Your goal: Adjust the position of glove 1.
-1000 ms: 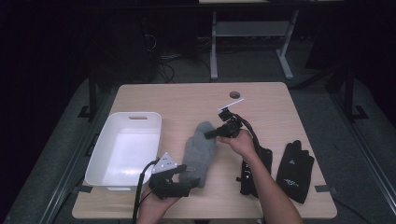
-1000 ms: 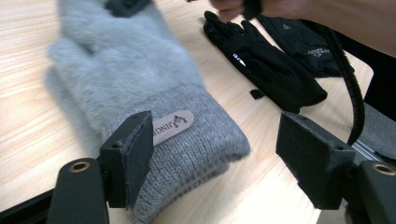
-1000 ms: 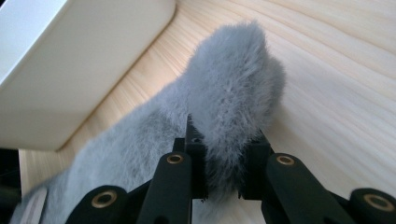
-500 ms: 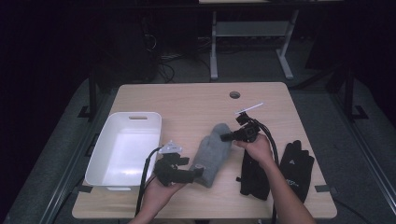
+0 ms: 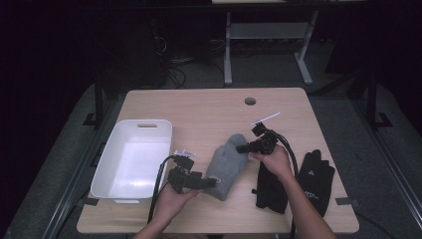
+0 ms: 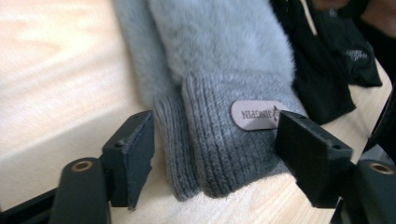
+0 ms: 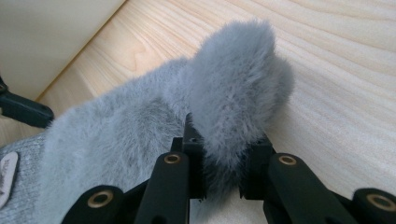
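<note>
**Grey mitten, pinched at the tip, cuff not yet taken**

Landmark: the grey fleece mitten (image 5: 228, 165), lying on the desk (image 5: 209, 107) just right of the white plastic bin (image 5: 130, 159).

- My right claw (image 7: 219, 179) is clamped narrow on the furry fingertip end; pile bulges up between the jaws.
- My left claw (image 6: 215, 161) stands wide, jaws either side of the ribbed knit cuff (image 6: 224, 144), not touching it. A pale label patch (image 6: 257, 114) sits on the cuff.
- Handling, my read: light, limp, squashy. Fur likely compresses and may slip; the ribbed cuff looks like the firmer hold. It will probably sag if lifted by one end.
- Two black gloves (image 5: 293, 181) lie just right of the mitten.
- Desk is smooth pale wood with a cable hole (image 5: 250, 101) beyond the mitten. Room around is dark; cables and a metal frame stand on the floor behind.
</note>
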`<move>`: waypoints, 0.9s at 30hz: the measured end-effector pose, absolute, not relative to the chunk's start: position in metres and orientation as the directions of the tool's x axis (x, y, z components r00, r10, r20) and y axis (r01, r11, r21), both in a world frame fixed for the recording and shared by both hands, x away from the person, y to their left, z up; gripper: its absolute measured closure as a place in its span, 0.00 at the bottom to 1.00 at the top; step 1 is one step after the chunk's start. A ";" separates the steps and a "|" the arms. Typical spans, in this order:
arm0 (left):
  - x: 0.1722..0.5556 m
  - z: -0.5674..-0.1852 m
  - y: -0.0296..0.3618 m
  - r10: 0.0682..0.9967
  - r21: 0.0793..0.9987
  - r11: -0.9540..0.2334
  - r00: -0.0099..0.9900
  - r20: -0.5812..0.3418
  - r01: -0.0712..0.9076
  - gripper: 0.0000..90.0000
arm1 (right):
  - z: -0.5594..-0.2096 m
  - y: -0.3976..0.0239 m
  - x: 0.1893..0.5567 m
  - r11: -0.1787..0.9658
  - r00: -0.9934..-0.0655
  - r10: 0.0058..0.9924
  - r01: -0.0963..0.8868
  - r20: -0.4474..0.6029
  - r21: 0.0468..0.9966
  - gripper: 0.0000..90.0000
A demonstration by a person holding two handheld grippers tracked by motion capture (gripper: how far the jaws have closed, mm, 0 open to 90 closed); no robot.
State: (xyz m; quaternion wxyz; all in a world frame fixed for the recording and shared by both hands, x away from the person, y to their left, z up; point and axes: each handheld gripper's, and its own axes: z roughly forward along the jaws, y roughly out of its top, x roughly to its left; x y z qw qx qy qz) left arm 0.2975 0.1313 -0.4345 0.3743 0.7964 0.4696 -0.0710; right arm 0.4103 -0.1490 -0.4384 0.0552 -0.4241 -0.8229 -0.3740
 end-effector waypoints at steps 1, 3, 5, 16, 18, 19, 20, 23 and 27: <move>0.298 -0.437 0.131 0.691 0.524 -0.280 0.548 -0.471 0.804 0.32 | -0.438 -0.149 0.410 0.363 -0.635 0.657 0.739 0.406 0.568 0.84; 0.300 -0.439 0.131 0.687 0.515 -0.281 0.544 -0.482 0.810 0.32 | -0.439 -0.149 0.409 0.370 -0.639 0.659 0.735 0.397 0.568 0.84; 0.300 -0.442 0.130 0.683 0.499 -0.275 0.532 -0.501 0.822 0.32 | -0.439 -0.149 0.409 0.375 -0.642 0.659 0.732 0.392 0.568 0.84; 0.303 -0.446 0.132 0.642 0.503 -0.289 0.554 -0.530 0.815 0.50 | -0.444 -0.149 0.407 0.359 -0.632 0.671 0.735 0.389 0.575 0.84; 0.303 -0.445 0.132 0.639 0.507 -0.292 0.560 -0.527 0.811 0.53 | -0.444 -0.149 0.407 0.358 -0.631 0.672 0.735 0.388 0.576 0.84; 0.303 -0.445 0.133 0.637 0.509 -0.295 0.564 -0.526 0.809 0.56 | -0.444 -0.148 0.406 0.353 -0.628 0.673 0.736 0.390 0.577 0.84; 0.303 -0.445 0.133 0.636 0.516 -0.287 0.563 -0.527 0.807 0.56 | -0.444 -0.148 0.406 0.353 -0.628 0.673 0.736 0.390 0.577 0.84; 0.303 -0.445 0.135 0.625 0.519 -0.294 0.572 -0.531 0.803 0.59 | -0.442 -0.147 0.406 0.355 -0.628 0.677 0.735 0.384 0.577 0.84; 0.303 -0.444 0.136 0.617 0.528 -0.274 0.568 -0.545 0.804 0.61 | -0.440 -0.147 0.405 0.349 -0.627 0.679 0.734 0.383 0.582 0.84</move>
